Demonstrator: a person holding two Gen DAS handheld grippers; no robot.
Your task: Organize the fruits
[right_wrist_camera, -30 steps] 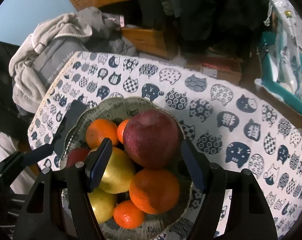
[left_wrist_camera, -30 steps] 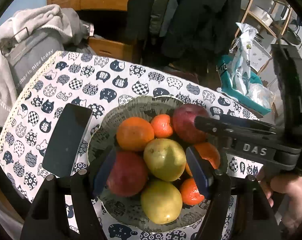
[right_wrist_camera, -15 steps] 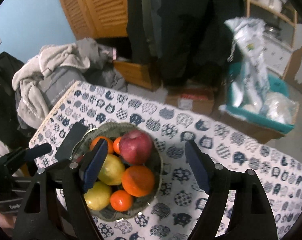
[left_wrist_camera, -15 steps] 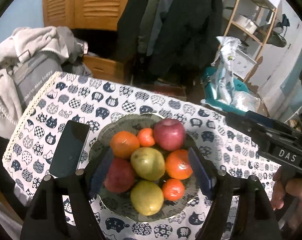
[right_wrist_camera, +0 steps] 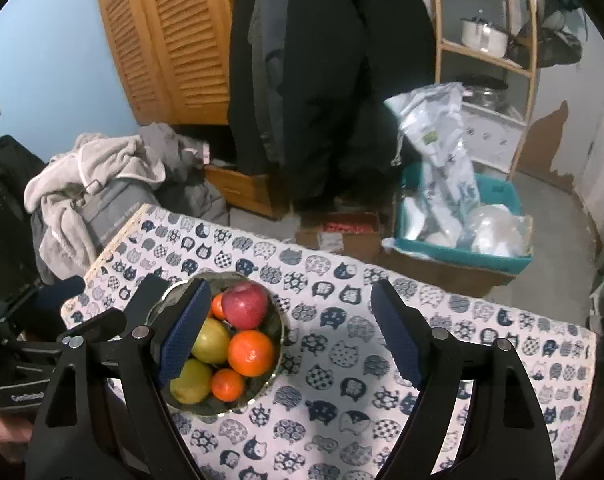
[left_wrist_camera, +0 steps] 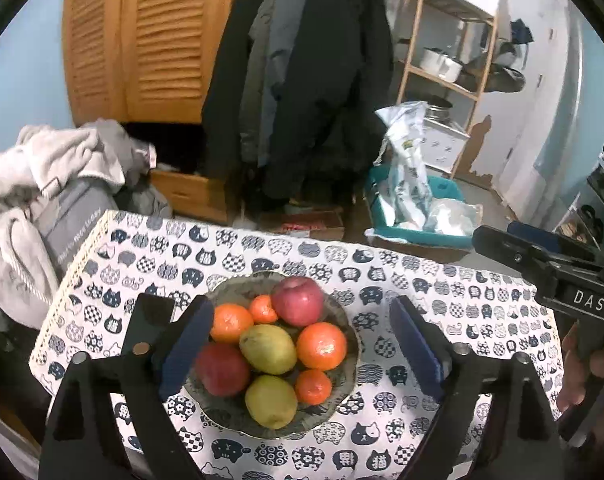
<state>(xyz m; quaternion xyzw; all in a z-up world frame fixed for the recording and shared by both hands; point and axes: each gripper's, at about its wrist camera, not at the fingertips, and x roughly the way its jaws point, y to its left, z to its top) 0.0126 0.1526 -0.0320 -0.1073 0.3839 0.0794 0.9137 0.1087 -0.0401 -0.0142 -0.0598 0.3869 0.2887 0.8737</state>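
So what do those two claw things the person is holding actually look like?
Both are black plastic frames with silver screws. The left gripper and right gripper each have two fingers faced with textured dark-blue pads. One body carries white "DAS" lettering; a bare hand grips it.

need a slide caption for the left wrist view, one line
Open left gripper above a bowl of apples, oranges and pears on a cat-print tablecloth; right gripper alongside.

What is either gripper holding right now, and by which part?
Nothing. The left gripper and right gripper are both open and empty; all the fruit sits in the patterned ceramic bowl on the cat-print tablecloth.
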